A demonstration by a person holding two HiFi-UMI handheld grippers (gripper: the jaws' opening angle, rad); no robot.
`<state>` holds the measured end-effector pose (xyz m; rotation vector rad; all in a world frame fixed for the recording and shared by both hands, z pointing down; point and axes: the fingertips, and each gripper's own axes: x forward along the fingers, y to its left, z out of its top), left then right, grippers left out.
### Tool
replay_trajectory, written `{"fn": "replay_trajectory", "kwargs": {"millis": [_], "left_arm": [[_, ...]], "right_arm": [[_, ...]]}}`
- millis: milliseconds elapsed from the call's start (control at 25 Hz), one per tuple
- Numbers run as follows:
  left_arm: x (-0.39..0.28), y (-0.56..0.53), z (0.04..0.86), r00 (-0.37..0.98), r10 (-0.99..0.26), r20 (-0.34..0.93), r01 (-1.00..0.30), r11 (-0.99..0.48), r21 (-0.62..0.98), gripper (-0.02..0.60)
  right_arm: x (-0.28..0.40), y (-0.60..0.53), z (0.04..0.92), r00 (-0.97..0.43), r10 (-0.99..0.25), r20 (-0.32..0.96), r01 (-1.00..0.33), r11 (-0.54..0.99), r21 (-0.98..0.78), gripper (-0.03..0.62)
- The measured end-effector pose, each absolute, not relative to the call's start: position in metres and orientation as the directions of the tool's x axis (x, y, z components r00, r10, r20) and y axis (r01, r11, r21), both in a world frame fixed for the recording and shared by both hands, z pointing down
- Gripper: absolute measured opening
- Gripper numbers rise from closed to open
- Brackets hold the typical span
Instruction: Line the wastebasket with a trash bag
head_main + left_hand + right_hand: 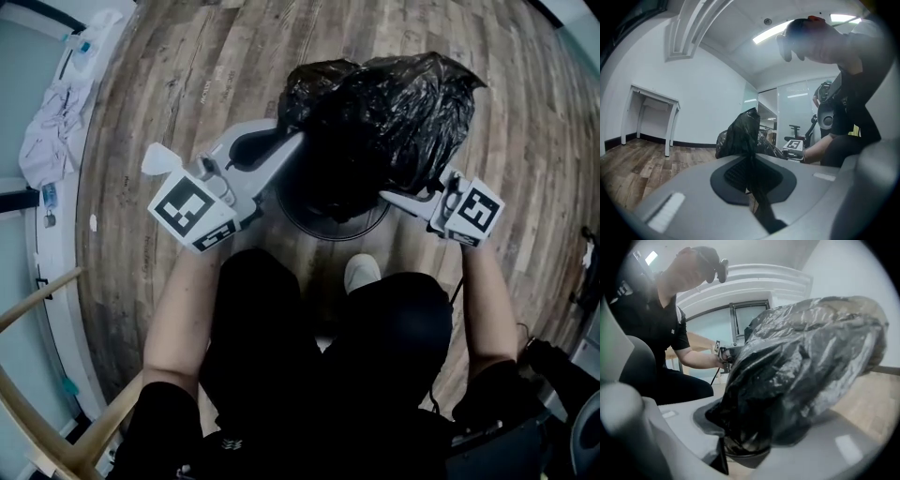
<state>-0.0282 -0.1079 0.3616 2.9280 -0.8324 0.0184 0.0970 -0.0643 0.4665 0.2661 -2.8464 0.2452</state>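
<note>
Left gripper [294, 143]: jaws pressed together, pinching a fold of the black trash bag [394, 108] at its left side. Trash bag: puffed up, draped over the wastebasket [328, 228], whose dark round rim shows beneath it, standing on the wooden floor [169, 84]. Right gripper [391, 196]: jaws spread, bag bulging between them, at the bag's right side.

Held out ahead, the left hand-held gripper [292, 143] clamps the trash bag [384, 103]; the right hand-held gripper [394, 197] stands with jaws apart.
</note>
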Motion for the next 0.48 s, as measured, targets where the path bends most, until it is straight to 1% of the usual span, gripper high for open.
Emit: {"fn": "replay_trajectory", "kwargs": {"millis": [200,320,480], "left_arm": [[-0.037,-0.099,0.355,0.841,-0.540,0.044,-0.541,-0.840,0.031,0.008],[-0.035,-0.091,0.357,0.849,-0.525,0.065,-0.526,-0.851,-0.004,0.008],[-0.022,-0.075,0.377,0.865,-0.472,0.168,-0.457,-0.881,-0.118,0.008]], "right_arm": [[0.140,-0.076,0.463,-0.920,-0.265,0.290,-0.320,0.934,-0.161,0.230],[0.157,-0.090,0.447,-0.900,-0.349,0.261,-0.395,0.907,-0.148,0.230],[0.161,-0.107,0.410,-0.892,-0.404,0.203,-0.432,0.894,-0.120,0.230]]}}
